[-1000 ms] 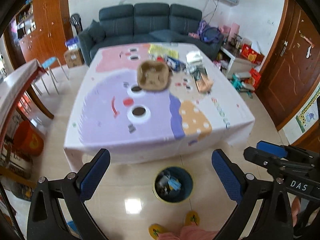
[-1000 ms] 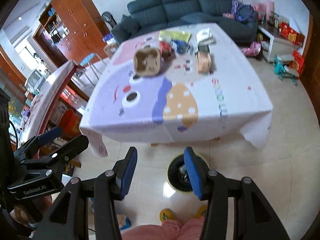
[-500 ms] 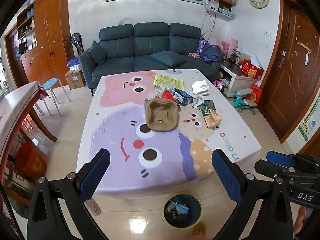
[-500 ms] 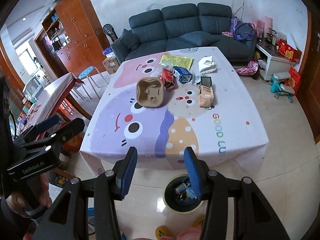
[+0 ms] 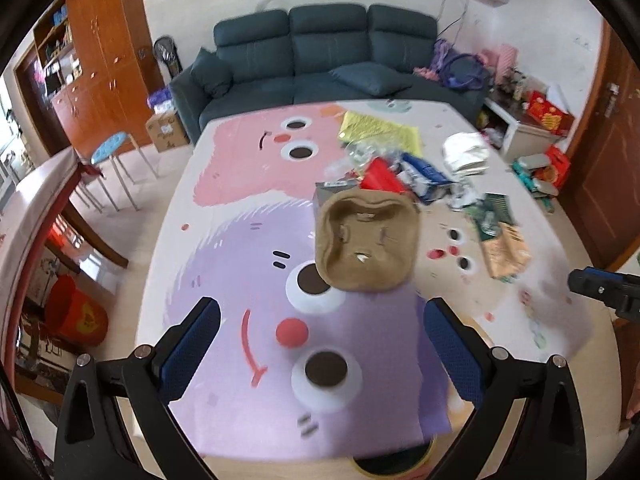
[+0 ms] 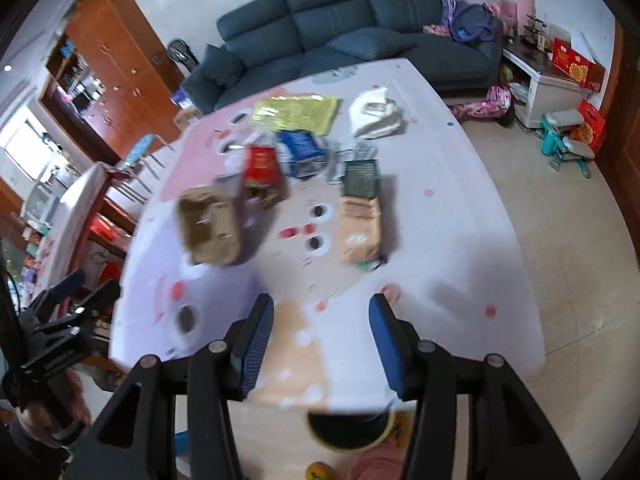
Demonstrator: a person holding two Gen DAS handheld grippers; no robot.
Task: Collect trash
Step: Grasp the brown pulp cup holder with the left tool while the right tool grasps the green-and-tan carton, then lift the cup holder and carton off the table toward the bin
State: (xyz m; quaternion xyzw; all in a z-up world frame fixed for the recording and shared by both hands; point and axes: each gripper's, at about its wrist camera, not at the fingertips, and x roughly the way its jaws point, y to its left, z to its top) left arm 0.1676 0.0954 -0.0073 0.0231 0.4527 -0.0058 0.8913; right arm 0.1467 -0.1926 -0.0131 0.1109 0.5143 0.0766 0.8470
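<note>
Left hand-held gripper [image 5: 320, 344]: jaws wide apart, empty, above the counter [image 5: 240, 400]. Right hand-held gripper [image 6: 322, 344]: jaws partly apart, empty. Trash: brown pulp cup tray [image 5: 366, 240], red carton [image 6: 262, 168], blue packet [image 6: 300, 146], yellow wrapper [image 6: 296, 114], all mid-counter. Bin [image 6: 352, 428] half hidden under counter edge. Labels blurred, unreadable.
</note>
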